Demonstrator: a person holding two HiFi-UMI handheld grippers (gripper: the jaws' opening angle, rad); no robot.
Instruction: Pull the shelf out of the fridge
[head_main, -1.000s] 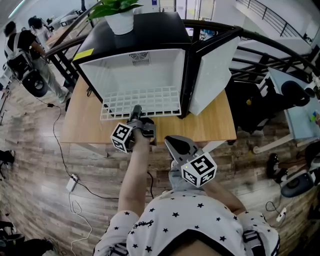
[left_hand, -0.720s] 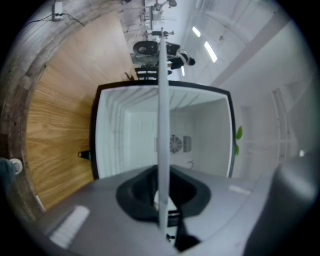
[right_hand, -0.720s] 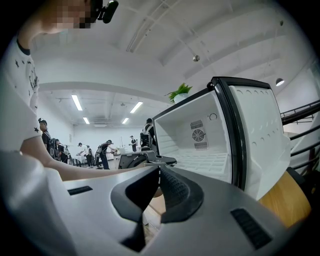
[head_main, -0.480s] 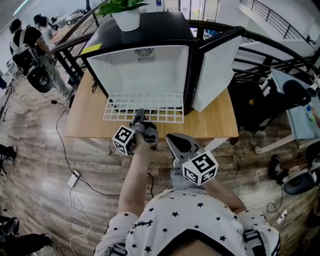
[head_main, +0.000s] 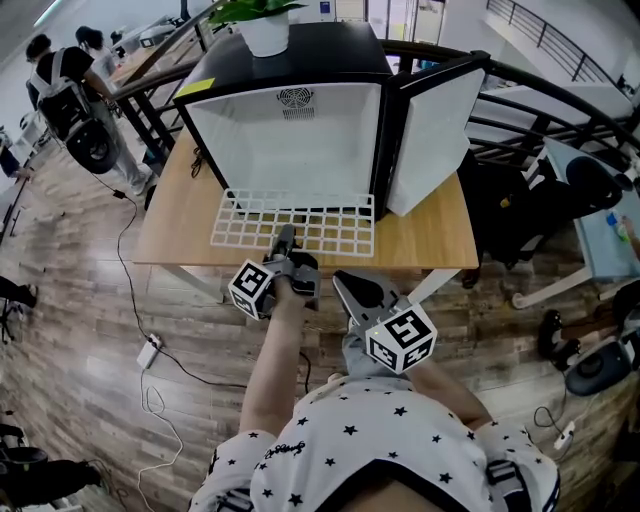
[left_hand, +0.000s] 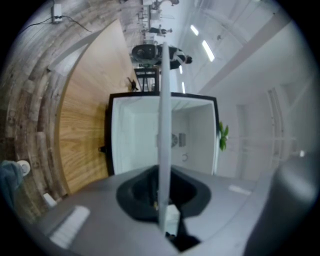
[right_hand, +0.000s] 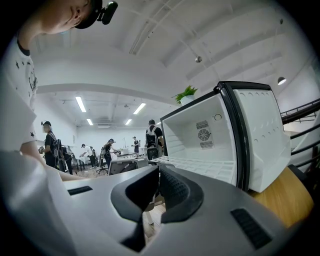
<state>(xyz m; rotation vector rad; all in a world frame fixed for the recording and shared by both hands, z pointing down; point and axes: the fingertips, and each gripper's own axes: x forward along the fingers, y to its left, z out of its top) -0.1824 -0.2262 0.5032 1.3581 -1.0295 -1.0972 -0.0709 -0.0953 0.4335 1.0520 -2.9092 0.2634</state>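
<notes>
Shelf (head_main: 295, 222) sits nearly clear of the fridge (head_main: 290, 120) over the table (head_main: 430, 240), front edge pinched in my left claw (head_main: 284, 238), so I'd draw it level and straight toward me, with my right claw (head_main: 347, 283) closed, empty, free to steady it.

A pale wooden worktop (head_main: 425, 240) stood on a grey-brown plank floor (head_main: 70, 300) in an open, brightly lit office. A black cable (head_main: 121, 262) trailed across the boards to a white power strip (head_main: 148, 352). Curved black railings (head_main: 545, 85) ran behind the worktop, and a dark office chair (head_main: 590, 185) sat by a light desk (head_main: 612, 240) at the right. Several people (head_main: 62, 80) gathered at the far left among more furniture. A potted plant (head_main: 262, 22) showed green leaves at the top of the scene. Overhead, long strip lights (right_hand: 80, 104) lined a white ceiling (right_hand: 150, 45).
</notes>
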